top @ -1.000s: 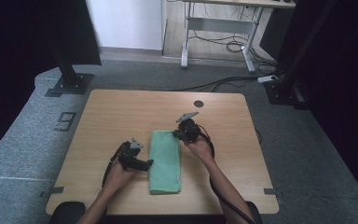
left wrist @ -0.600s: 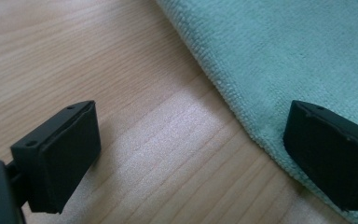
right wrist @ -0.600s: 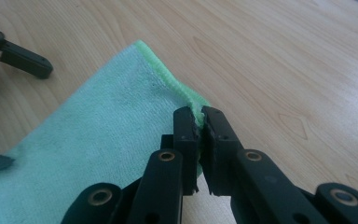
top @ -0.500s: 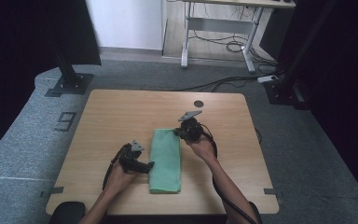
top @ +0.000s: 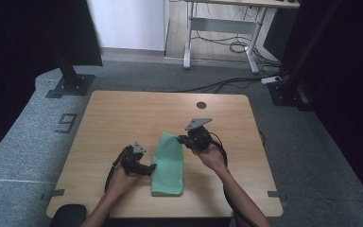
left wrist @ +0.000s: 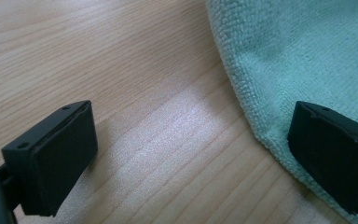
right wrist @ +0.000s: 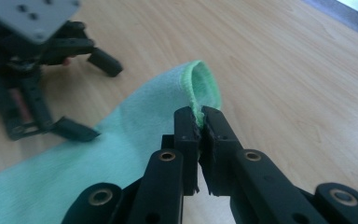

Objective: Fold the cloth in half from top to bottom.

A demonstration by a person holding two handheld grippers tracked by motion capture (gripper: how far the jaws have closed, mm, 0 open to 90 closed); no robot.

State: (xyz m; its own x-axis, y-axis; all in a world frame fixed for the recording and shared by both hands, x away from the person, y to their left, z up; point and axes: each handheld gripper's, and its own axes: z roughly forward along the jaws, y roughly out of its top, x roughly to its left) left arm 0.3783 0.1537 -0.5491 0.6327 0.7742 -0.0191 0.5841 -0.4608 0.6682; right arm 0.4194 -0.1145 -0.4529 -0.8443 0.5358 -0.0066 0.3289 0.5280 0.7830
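Note:
A green folded cloth (top: 169, 163) lies lengthwise on the wooden table (top: 123, 113), near its front middle. My right gripper (top: 181, 140) is shut on the cloth's far right corner (right wrist: 200, 88) and holds that corner lifted off the table, the fabric curling up between the two pads. My left gripper (top: 152, 167) rests low at the cloth's left edge, its jaws wide open. In the left gripper view one pad (left wrist: 56, 154) lies on bare wood and the other pad (left wrist: 335, 149) sits over the cloth's edge (left wrist: 279, 70).
A dark round hole (top: 201, 105) sits in the table near its far edge. A desk frame (top: 222, 33) with cables (top: 227, 47) stands on the grey floor behind. A black stand base (top: 68, 85) is at the far left.
My right gripper has risen and drawn the cloth's far corner up with it. The left gripper has stayed where it was.

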